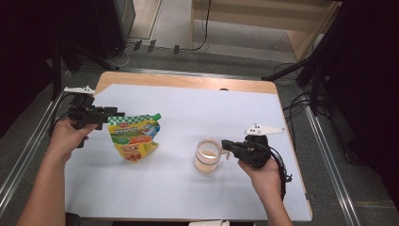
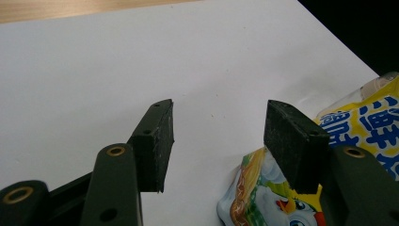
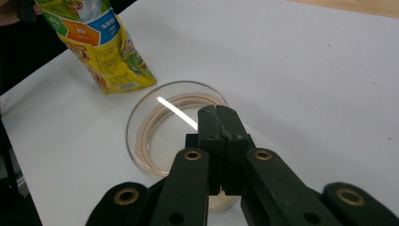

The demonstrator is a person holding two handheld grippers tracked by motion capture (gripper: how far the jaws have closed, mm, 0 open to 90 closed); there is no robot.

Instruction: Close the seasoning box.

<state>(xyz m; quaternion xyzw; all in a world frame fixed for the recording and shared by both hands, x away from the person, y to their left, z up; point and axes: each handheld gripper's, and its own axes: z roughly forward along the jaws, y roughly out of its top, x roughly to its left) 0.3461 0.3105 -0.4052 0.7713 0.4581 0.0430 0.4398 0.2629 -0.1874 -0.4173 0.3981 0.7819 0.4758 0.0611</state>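
A yellow and green printed pouch (image 1: 134,136) with a green cap stands on the white table cover, left of centre. My left gripper (image 1: 117,114) is level with the pouch's top left corner. In the left gripper view its jaws (image 2: 219,141) stand open with bare table between the pads, and the pouch (image 2: 263,197) lies beside and under the right-hand jaw. A clear glass cup (image 1: 208,154) with a pale beige layer in its bottom stands right of centre. My right gripper (image 1: 224,144) is shut, its tips (image 3: 217,113) hovering over the cup's (image 3: 160,127) near rim with nothing between them.
The white cover (image 1: 188,113) spans most of the wooden table, whose bare edge (image 1: 188,81) shows at the back. Metal rails run along both sides of the table. Cables and dark stands lie on the floor beyond. The pouch (image 3: 101,42) stands left of the cup in the right gripper view.
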